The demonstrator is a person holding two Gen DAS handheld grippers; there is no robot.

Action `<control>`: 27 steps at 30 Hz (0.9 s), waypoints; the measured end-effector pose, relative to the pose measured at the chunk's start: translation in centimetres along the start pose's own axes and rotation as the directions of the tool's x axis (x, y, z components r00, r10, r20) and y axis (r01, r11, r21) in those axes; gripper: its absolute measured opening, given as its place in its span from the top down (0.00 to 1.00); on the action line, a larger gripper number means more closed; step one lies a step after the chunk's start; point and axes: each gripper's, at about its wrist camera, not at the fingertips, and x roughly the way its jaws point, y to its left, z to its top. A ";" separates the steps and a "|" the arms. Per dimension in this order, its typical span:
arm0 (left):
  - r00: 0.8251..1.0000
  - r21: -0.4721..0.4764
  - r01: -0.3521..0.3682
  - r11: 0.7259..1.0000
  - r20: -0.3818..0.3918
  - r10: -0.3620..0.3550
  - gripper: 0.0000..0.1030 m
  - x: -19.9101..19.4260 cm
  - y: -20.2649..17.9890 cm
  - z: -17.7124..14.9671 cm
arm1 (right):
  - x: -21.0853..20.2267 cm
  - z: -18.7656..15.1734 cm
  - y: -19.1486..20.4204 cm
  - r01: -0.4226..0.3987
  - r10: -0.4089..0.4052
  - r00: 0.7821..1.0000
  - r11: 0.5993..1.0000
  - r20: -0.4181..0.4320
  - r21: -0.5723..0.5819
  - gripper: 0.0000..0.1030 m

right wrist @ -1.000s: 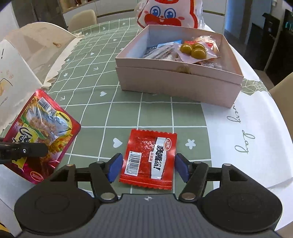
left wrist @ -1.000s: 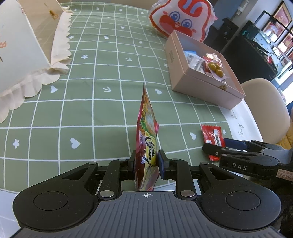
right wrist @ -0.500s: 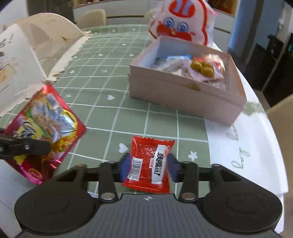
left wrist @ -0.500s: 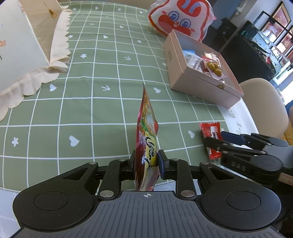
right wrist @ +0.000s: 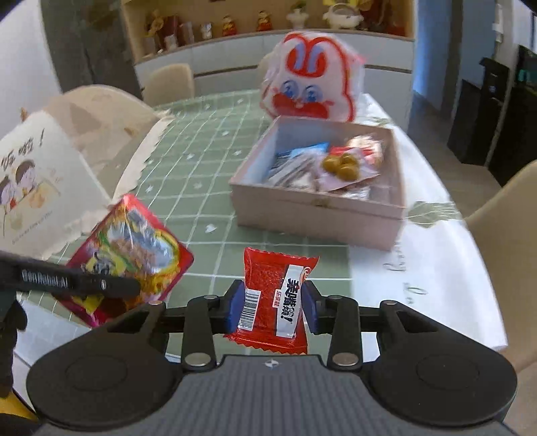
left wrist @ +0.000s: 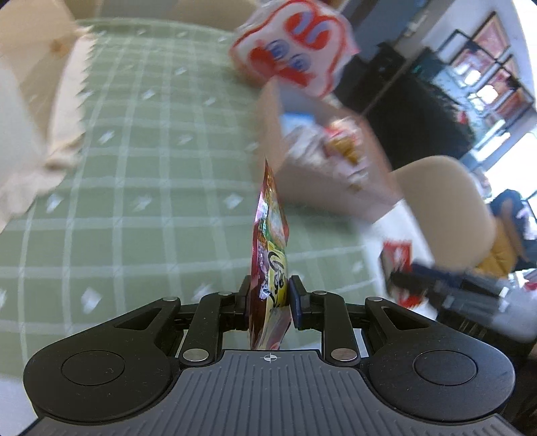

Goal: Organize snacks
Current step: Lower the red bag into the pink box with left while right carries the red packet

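A red sachet [right wrist: 273, 295], flat, crinkled foil with serrated ends and a white label and barcode, is gripped between the blue pads of the right gripper [right wrist: 272, 303], whose jaws are closing on it; its long axis runs away from the camera, toward the box, and it is lifted clear of the table. A larger glossy red-and-yellow pouch [left wrist: 270, 255] is pinched on edge in the narrow left gripper [left wrist: 268, 303], long axis pointing forward and upward; in the right wrist view its printed face [right wrist: 134, 248] is seen tilted, beside the sachet and apart from it. Beyond both, an open pale pink rectangular box [right wrist: 315, 209] with a small clasp is seen holding wrapped snacks. Behind it stands a white bag [right wrist: 312, 87] printed with a red rabbit face. A cream paper bag [right wrist: 37, 187] with scalloped edge lies at left. The table is covered by a green cloth [right wrist: 208, 141] with white grid, hearts and stars. Beige chairs [right wrist: 169, 82] and a shelf of ornaments [right wrist: 255, 18] are seen behind.
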 end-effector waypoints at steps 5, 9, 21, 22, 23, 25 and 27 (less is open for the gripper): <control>0.990 0.089 0.108 0.990 0.079 -0.115 0.75 1.2 -4.9 7.2 | -1.2 -0.4 -2.1 0.067 -0.068 0.998 0.997 0.015 0.042 0.65; 0.972 0.094 0.184 0.978 0.130 -0.195 0.75 4.7 -7.8 12.9 | -1.9 -1.0 -3.9 0.109 -0.110 0.994 0.991 0.015 0.080 0.65; 0.989 -0.063 0.120 0.991 0.090 -0.114 0.70 15.3 -3.9 16.2 | -2.5 0.5 -8.0 0.188 -0.191 0.981 0.976 0.017 0.106 0.65; 0.987 -0.061 0.122 0.991 0.112 -0.114 0.70 14.6 -3.5 16.1 | -2.2 1.2 -8.2 0.180 -0.183 0.983 0.978 0.021 0.101 0.65; 0.985 -0.051 0.113 0.992 0.136 -0.106 0.70 13.6 -3.2 15.9 | -1.8 2.1 -8.1 0.170 -0.173 0.984 0.981 0.027 0.092 0.65; 0.982 -0.034 0.079 0.996 0.174 -0.072 0.70 11.4 -2.8 15.4 | -0.7 4.4 -7.7 0.142 -0.145 0.988 0.988 0.051 0.064 0.65; 0.979 -0.026 0.052 0.998 0.197 -0.045 0.70 9.0 -2.2 14.3 | 0.4 7.0 -6.9 0.108 -0.110 0.991 0.994 0.081 0.029 0.65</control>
